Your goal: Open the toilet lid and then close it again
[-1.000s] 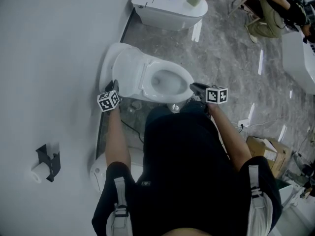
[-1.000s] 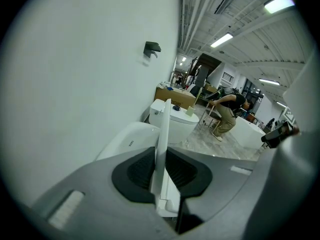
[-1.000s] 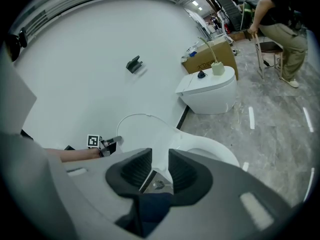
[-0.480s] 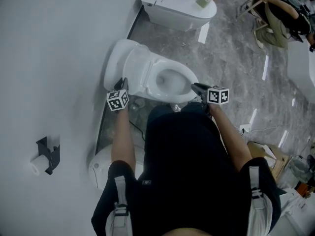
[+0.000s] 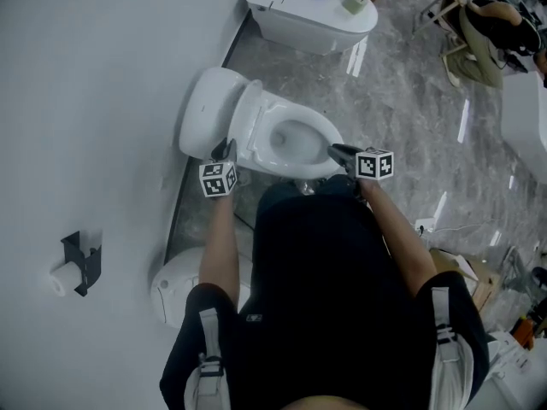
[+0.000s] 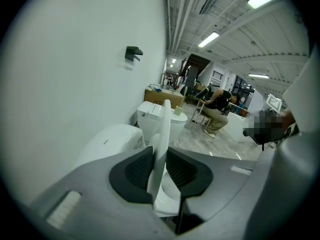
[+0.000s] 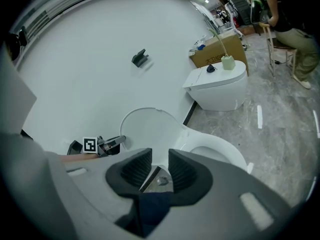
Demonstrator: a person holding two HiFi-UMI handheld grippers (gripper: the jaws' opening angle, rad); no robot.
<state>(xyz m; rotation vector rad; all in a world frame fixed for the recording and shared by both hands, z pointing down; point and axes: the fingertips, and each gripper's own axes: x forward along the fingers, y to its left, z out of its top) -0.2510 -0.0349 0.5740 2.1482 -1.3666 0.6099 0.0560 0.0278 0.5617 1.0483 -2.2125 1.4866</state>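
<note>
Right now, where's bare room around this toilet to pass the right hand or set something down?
Bare grey floor right of the bowl, up to the second toilet. Crowded: the wall-side gap between the bowl and the white fixture, and the bowl's front, where the person stands.

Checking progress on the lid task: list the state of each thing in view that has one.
toilet lid: raised, near upright, gripped at its edge
left gripper: shut on the toilet lid, jaws just eased slightly wider
right gripper: open, empty, near the front of the bowl
toilet seat: down on the bowl
second toilet: lid closed
paper holder: holds a roll
</note>
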